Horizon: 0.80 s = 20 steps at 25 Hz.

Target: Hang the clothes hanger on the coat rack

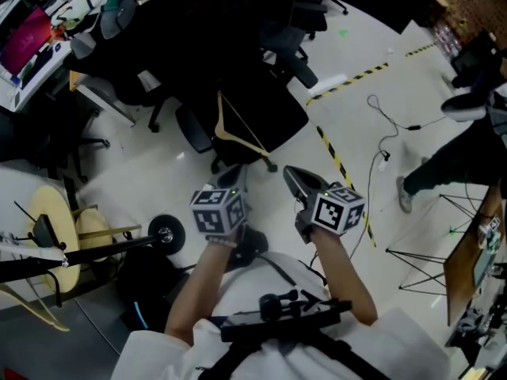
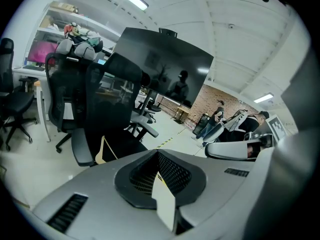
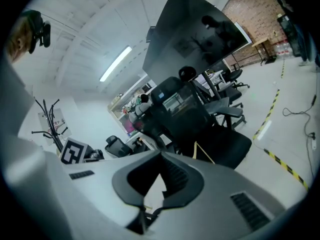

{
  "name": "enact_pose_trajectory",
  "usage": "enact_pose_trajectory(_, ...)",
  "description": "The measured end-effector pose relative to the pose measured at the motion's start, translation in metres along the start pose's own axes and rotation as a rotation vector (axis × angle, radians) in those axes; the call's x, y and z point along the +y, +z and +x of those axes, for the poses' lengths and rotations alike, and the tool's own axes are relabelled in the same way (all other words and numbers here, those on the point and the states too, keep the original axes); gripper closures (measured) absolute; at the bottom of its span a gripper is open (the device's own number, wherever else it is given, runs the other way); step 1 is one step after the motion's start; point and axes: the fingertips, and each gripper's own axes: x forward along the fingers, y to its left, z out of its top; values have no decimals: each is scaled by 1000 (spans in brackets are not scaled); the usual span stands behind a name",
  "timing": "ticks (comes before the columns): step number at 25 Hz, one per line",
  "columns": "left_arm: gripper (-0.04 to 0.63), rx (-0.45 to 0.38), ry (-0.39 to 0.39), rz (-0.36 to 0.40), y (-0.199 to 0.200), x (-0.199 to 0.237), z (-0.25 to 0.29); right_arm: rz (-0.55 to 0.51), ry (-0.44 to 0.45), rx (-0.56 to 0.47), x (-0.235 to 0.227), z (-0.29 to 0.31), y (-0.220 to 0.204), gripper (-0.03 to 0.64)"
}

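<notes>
Left gripper [image 1: 234, 174], jaws together and empty, points at the pale clothes hanger [image 1: 240, 138] lying at its twelve o'clock on the black office chair [image 1: 281, 109] seat, with the right gripper [image 1: 293, 176] likewise closed (empty too); the hanger is likely light, stiff and smooth, best pinched on one shoulder arm.

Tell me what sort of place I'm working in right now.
Most likely an office or lab workroom: black swivel chairs, yellow-black tape marking the pale floor, and a big dark screen behind the chairs.
</notes>
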Motion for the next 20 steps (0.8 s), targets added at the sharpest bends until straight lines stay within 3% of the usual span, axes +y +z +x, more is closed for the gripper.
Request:
enact_pose_trajectory(13, 603, 61, 16, -12, 6, 42, 40, 18, -20, 19, -34, 57, 10, 615)
enact_pose_trajectory(20, 603, 101, 51, -59, -6, 65, 81, -22, -28, 135, -88, 107, 0, 580)
